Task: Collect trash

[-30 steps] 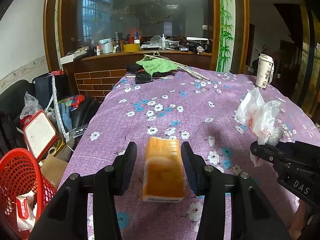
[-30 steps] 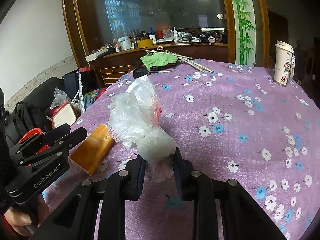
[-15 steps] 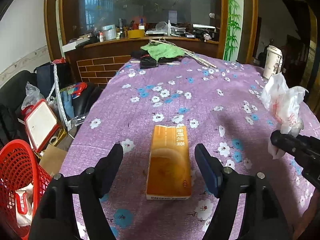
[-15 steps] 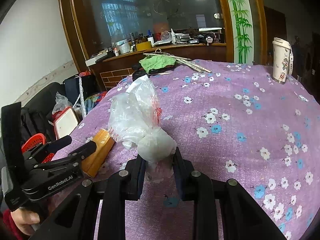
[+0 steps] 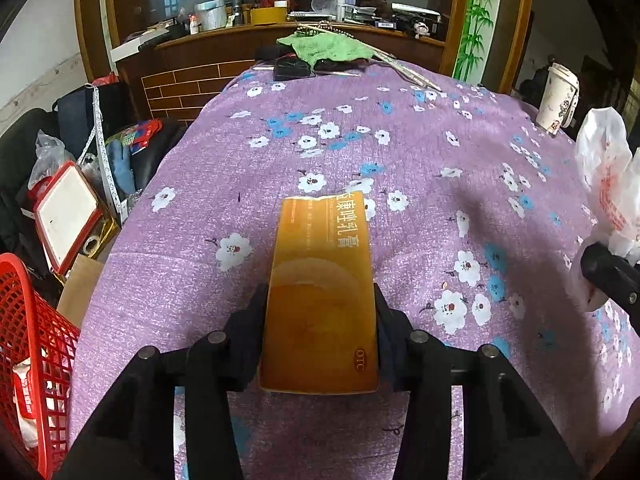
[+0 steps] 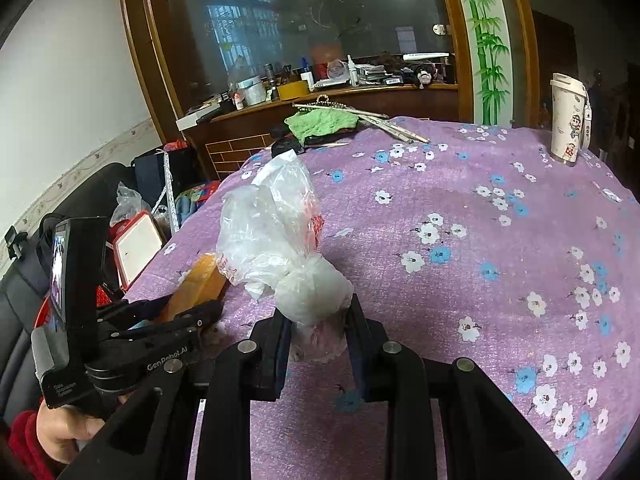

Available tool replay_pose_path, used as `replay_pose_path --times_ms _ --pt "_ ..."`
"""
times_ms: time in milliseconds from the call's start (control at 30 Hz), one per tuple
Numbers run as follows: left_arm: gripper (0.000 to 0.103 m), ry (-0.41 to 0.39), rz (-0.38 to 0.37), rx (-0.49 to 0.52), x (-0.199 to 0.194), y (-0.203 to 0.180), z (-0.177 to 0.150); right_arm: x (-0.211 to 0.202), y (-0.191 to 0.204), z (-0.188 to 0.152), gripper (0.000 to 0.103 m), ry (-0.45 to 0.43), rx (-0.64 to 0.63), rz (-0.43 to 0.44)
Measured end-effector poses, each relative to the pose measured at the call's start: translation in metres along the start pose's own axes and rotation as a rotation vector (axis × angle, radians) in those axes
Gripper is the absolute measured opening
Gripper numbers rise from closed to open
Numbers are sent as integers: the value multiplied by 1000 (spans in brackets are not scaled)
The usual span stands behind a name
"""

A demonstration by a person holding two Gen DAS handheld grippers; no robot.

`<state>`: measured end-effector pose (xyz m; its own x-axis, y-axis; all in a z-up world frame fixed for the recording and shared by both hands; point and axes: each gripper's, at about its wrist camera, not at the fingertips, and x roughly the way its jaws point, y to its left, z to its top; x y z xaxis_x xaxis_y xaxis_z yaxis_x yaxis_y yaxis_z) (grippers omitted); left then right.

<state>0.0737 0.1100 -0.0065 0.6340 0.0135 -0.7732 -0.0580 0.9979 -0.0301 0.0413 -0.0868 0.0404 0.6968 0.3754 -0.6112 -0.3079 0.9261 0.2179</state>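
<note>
An orange cardboard box with Chinese print lies on the purple flowered tablecloth. My left gripper is shut on the box, its fingers pressed against both long sides. In the right wrist view the box shows between the left gripper's fingers. My right gripper is shut on a crumpled white plastic bag and holds it above the cloth. The bag also shows at the right edge of the left wrist view.
A red mesh basket with trash stands on the floor to the left of the table. A white cup stands at the far right. A green cloth and sticks lie at the far edge. Clutter fills the floor to the left.
My left gripper opened wide, moved forward around the orange box and has now shut on its sides. My right gripper kept hold of the plastic bag.
</note>
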Motion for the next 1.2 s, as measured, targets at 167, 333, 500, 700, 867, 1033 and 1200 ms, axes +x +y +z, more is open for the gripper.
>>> replay_pose_path --times_ms 167,333,500,700,867,1033,1200 --pt "45 -100 26 19 -20 -3 0 -2 2 -1 28 -4 -5 0" --pt "45 -180 43 28 -36 -5 2 -1 4 -1 28 -3 -11 0" --pt "45 -183 46 25 -36 -4 3 0 4 -2 28 1 -15 -4" --pt "45 -200 62 40 -40 -8 1 1 4 -2 28 7 -18 -5" --pt "45 -208 64 45 -41 -10 2 2 3 -2 28 10 -21 -5" --pt "45 -222 61 34 -45 -9 2 5 2 -1 28 17 -24 2" --pt "45 -236 77 17 -57 -5 2 9 -2 2 28 47 26 61"
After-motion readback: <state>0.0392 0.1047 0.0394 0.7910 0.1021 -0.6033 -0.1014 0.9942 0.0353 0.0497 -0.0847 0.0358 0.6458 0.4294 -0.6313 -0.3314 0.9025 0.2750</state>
